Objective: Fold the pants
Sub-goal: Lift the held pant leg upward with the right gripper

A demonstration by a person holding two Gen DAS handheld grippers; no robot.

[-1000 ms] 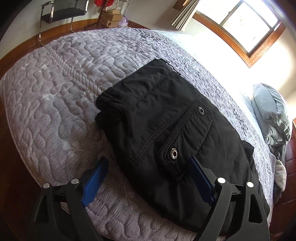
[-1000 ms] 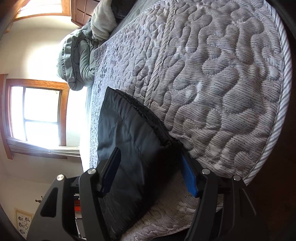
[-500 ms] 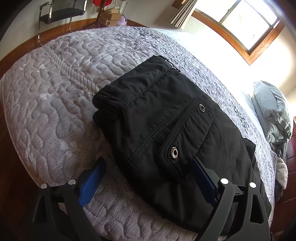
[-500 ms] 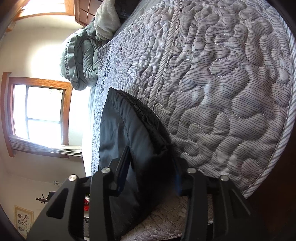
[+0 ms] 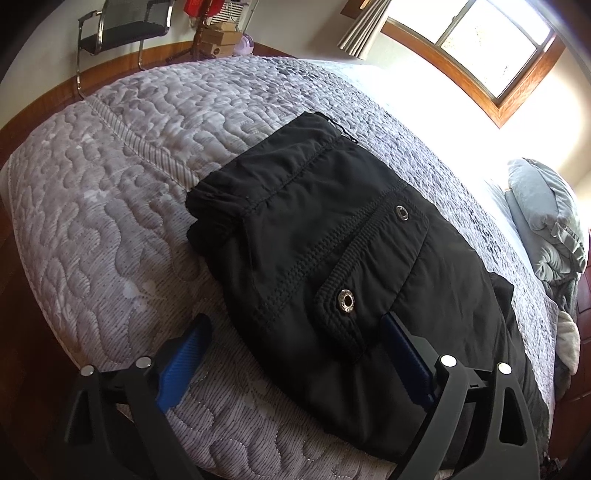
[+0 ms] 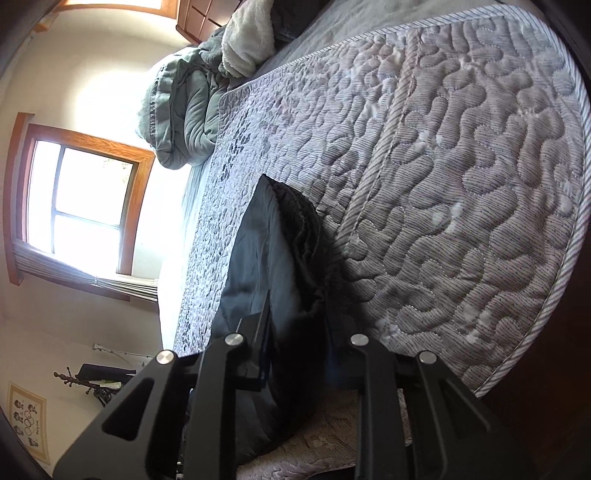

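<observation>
- Right gripper (image 6: 297, 325) jaws have narrowed over the past second, from wide apart to pinched on the thick folded edge of the black pants (image 5: 332, 266); left view barely shifted.
- Quilted grey bed cover (image 5: 110, 206) fills both views; it spreads ahead of and outside both jaw pairs.
- Pants lie folded in a flat bundle on the cover, directly ahead of the left gripper (image 5: 295, 354); near edge runs between its jaws and under the right-side jaw.
- In the right wrist view the pants (image 6: 258, 258) stretch forward from between the jaws, layered fold edge on the right-jaw side.
- Left jaws spread wide, clamping nothing: one blue pad (image 5: 184, 362) over bare cover, the other at the pocket.
- Window (image 5: 480, 40) far ahead, to the right of the left jaws.
- Grey-green bedding heap (image 6: 184, 110) far ahead, left of the right jaws.
- Black chair (image 5: 122, 26) far ahead, left of the left jaws.
- Pocket flap with two metal snaps (image 5: 347, 301) sits just ahead of the left gripper's right-side jaw.
</observation>
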